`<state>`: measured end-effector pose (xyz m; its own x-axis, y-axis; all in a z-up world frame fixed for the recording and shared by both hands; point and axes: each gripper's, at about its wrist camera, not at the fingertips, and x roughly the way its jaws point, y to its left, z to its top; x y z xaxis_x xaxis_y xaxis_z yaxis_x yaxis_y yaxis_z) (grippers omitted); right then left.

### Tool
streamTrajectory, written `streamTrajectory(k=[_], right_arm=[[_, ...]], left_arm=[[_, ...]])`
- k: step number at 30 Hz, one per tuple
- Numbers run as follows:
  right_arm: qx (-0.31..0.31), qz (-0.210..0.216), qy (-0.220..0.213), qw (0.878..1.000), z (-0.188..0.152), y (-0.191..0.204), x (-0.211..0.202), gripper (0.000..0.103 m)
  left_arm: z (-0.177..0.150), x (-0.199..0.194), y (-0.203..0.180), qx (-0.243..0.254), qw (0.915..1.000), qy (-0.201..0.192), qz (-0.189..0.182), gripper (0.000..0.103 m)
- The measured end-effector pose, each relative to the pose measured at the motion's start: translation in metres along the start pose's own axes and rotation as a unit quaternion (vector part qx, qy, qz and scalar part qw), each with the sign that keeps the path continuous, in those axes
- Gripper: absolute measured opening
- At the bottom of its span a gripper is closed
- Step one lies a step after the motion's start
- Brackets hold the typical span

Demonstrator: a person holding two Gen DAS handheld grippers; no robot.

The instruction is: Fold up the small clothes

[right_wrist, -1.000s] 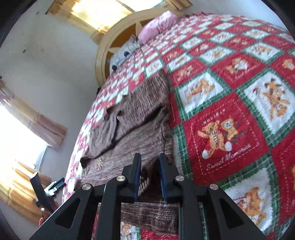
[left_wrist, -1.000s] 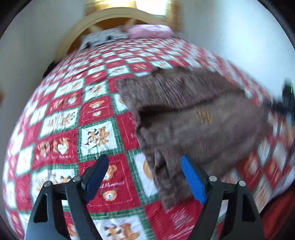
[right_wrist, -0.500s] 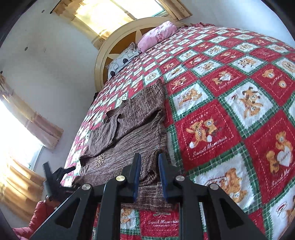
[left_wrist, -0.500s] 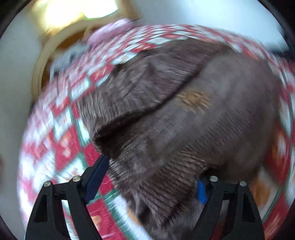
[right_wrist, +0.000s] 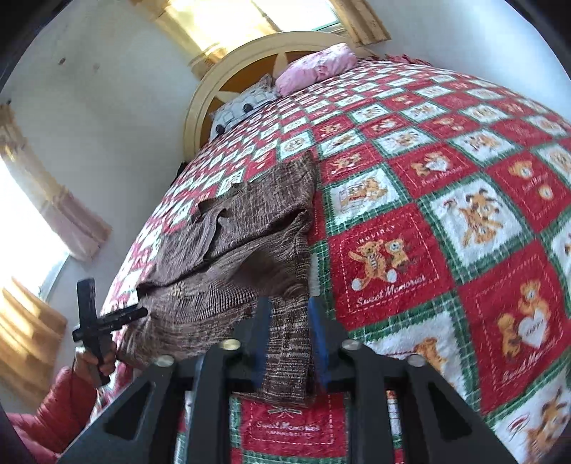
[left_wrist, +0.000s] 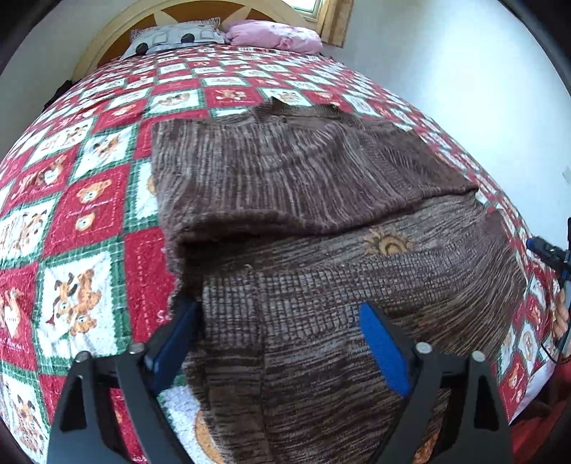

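A small brown knit sweater (left_wrist: pixel 303 221) with an orange sun patch (left_wrist: pixel 387 244) lies on the bed, one sleeve folded across its chest. My left gripper (left_wrist: pixel 278 321) is open, its blue fingers astride the sweater's near hem, the left finger partly hidden under the fabric. In the right wrist view the sweater (right_wrist: pixel 235 235) lies at centre left. My right gripper (right_wrist: pixel 287 321) is shut on the sweater's near right edge, with a strip of fabric between its fingers. The left gripper (right_wrist: pixel 107 317) shows there at the sweater's left corner, in a hand.
A red, green and white teddy-bear quilt (left_wrist: pixel 82 214) covers the bed. A grey pillow (left_wrist: pixel 178 35) and a pink pillow (left_wrist: pixel 274 34) lie by the arched headboard (right_wrist: pixel 228 75). White walls flank the bed; curtained windows are on the left (right_wrist: pixel 32 214).
My left gripper has come in low over the sweater's near hem and now straddles it. My right gripper stays clamped on the edge, with the view shifted slightly.
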<state>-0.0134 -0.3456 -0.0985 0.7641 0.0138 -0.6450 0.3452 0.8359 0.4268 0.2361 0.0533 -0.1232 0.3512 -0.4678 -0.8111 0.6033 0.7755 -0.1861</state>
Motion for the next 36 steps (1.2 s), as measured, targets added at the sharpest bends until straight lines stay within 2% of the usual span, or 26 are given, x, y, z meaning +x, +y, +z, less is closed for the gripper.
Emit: streamTrajectory(k=[1,2,5,8,16,17,18,19,20,21,22,23,25,27,31,32,34,36], right_arm=[[-0.015,-0.006,-0.009,1.0,0.0,0.004,-0.001,0.069],[-0.043,-0.012,-0.024,0.999,0.001,0.01,-0.004,0.07],[-0.117,-0.032,-0.025,0.992,0.003,0.028,0.002,0.07],[-0.18,-0.048,-0.004,0.982,0.006,0.042,0.027,0.07],[-0.246,-0.103,0.044,0.963,0.008,0.061,0.101,0.07],[-0.253,-0.105,0.044,0.961,0.005,0.064,0.103,0.057],[-0.261,-0.108,0.036,0.959,0.002,0.068,0.103,0.041],[-0.267,-0.115,0.03,0.956,0.0,0.072,0.1,0.032],[-0.269,-0.122,0.026,0.955,-0.001,0.074,0.097,0.017],[-0.269,-0.127,0.02,0.955,-0.001,0.076,0.093,0.013],[-0.266,-0.129,0.009,0.955,-0.003,0.078,0.087,0.012],[-0.262,-0.125,0.002,0.957,-0.004,0.079,0.081,0.008],[-0.258,-0.122,-0.011,0.958,-0.007,0.082,0.071,0.008],[-0.256,-0.121,-0.021,0.959,-0.01,0.086,0.065,0.008],[-0.249,-0.114,-0.029,0.961,-0.011,0.092,0.055,0.008],[-0.252,-0.116,-0.027,0.96,-0.01,0.093,0.056,0.008],[-0.255,-0.117,-0.027,0.96,-0.01,0.095,0.056,0.008],[-0.253,-0.114,-0.029,0.96,-0.011,0.097,0.055,0.008]], left_arm=[[0.001,0.0,0.001,-0.002,1.0,0.001,0.0,0.094],[0.001,-0.001,0.001,-0.007,1.0,0.0,-0.004,0.094],[0.002,-0.004,0.006,-0.026,0.9994,-0.005,-0.024,0.091],[0.001,-0.004,0.007,-0.037,0.9989,-0.009,-0.026,0.09],[0.001,-0.001,0.005,-0.054,0.9983,-0.018,-0.015,0.09],[0.0,-0.001,0.004,-0.052,0.9984,-0.02,-0.011,0.09],[0.0,-0.001,0.003,-0.05,0.9985,-0.022,-0.007,0.087],[-0.001,-0.002,0.002,-0.047,0.9986,-0.025,0.004,0.081],[-0.002,-0.003,0.001,-0.043,0.9985,-0.029,0.017,0.068],[-0.004,-0.005,0.001,-0.041,0.9982,-0.034,0.029,0.05],[-0.005,-0.007,0.001,-0.042,0.9978,-0.039,0.033,0.038],[-0.007,-0.009,0.004,-0.05,0.9974,-0.043,0.03,0.016],[-0.012,-0.015,0.01,-0.073,0.9958,-0.054,0.009,0.012],[-0.017,-0.02,0.011,-0.084,0.9944,-0.064,-0.006,0.011],[-0.022,-0.017,0.007,-0.082,0.9947,-0.062,-0.002,0.011],[-0.021,-0.016,0.006,-0.082,0.9947,-0.062,0.0,0.014],[-0.016,-0.013,0.009,-0.092,0.9943,-0.054,-0.009,0.023],[-0.012,-0.011,0.011,-0.104,0.9933,-0.046,-0.02,0.054]])
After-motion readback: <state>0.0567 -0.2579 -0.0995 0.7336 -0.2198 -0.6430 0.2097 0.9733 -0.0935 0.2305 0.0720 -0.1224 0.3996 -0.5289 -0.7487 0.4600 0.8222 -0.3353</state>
